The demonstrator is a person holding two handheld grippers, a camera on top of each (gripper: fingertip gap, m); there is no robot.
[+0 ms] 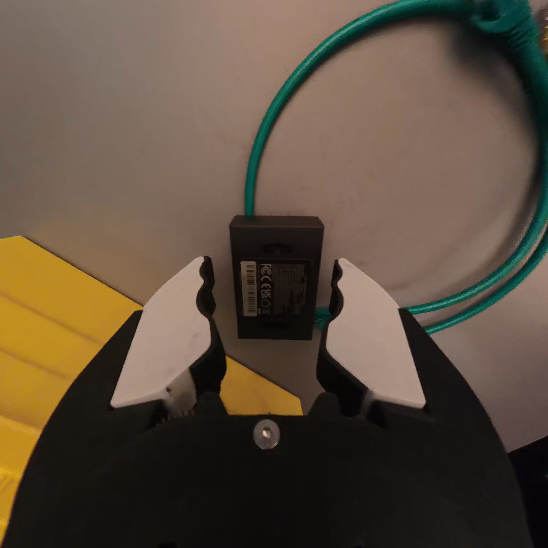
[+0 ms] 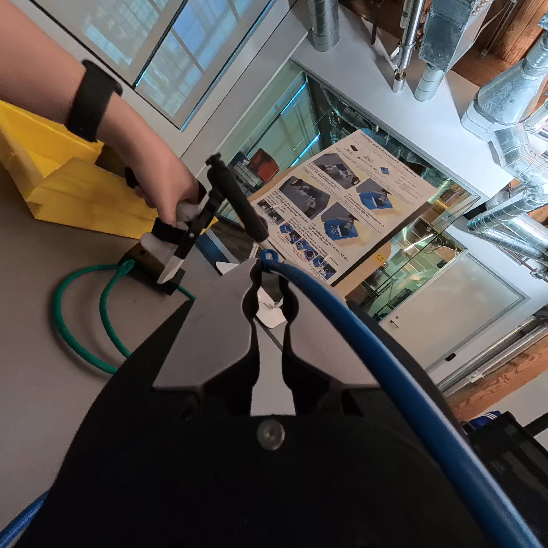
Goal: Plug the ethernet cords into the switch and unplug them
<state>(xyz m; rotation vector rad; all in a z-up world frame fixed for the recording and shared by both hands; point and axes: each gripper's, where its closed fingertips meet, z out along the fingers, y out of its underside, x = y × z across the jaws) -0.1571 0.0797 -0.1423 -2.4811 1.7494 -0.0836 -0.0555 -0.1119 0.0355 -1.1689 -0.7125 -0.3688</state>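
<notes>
Jaws: left gripper (image 1: pixel 272 292) spread around small black plastic switch (image 1: pixel 274 278) at frame centre; right gripper (image 2: pixel 268 284) clenched on blue ethernet cord (image 2: pixel 385 364). Best closed squarely on switch sides, clear of green ethernet cord (image 1: pixel 261 148).

Under your left gripper (image 1: pixel 272 284) you see a switch (image 1: pixel 275 278) of matt black plastic with a paper-like sticker, on a smooth, matt grey table (image 1: pixel 118 133). Its green cord (image 1: pixel 261 142) has a slightly glossy, ribbed jacket. Your gripper's fingers (image 1: pixel 175 320) look like matt white plastic with black rubbery inner pads. The yellow bin (image 1: pixel 53 326) is smooth plastic. In your right gripper (image 2: pixel 269 275), the blue cord (image 2: pixel 370 350) is smooth with a dull sheen. Overhead ducts (image 2: pixel 504 98) are shiny metal.
</notes>
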